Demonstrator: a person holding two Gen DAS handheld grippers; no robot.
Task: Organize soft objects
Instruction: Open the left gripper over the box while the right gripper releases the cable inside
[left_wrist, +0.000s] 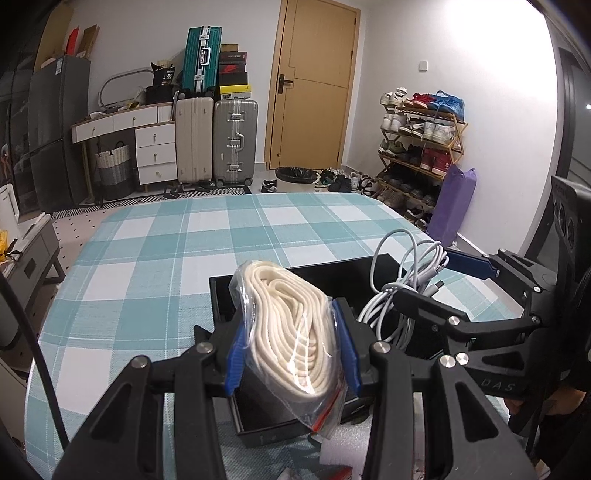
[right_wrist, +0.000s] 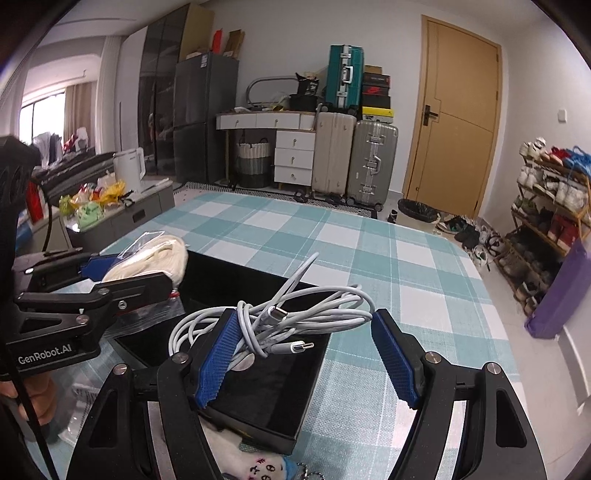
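Observation:
My left gripper (left_wrist: 291, 350) is shut on a clear zip bag of cream rope (left_wrist: 291, 328) and holds it over the left part of a black open box (left_wrist: 266, 432). The bag also shows in the right wrist view (right_wrist: 151, 258). My right gripper (right_wrist: 303, 354) is open, its jaws wide apart. A bundle of white USB cable (right_wrist: 280, 321) drapes over its left blue pad (right_wrist: 216, 362) above the box (right_wrist: 258, 391). The cable shows in the left wrist view (left_wrist: 402, 291) beside the right gripper (left_wrist: 443, 284).
The box sits on a table with a teal-and-white checked cloth (left_wrist: 184, 251). A small white plush toy (right_wrist: 258, 467) lies at the near edge, in front of the box. Suitcases, drawers, a door and a shoe rack stand beyond the table.

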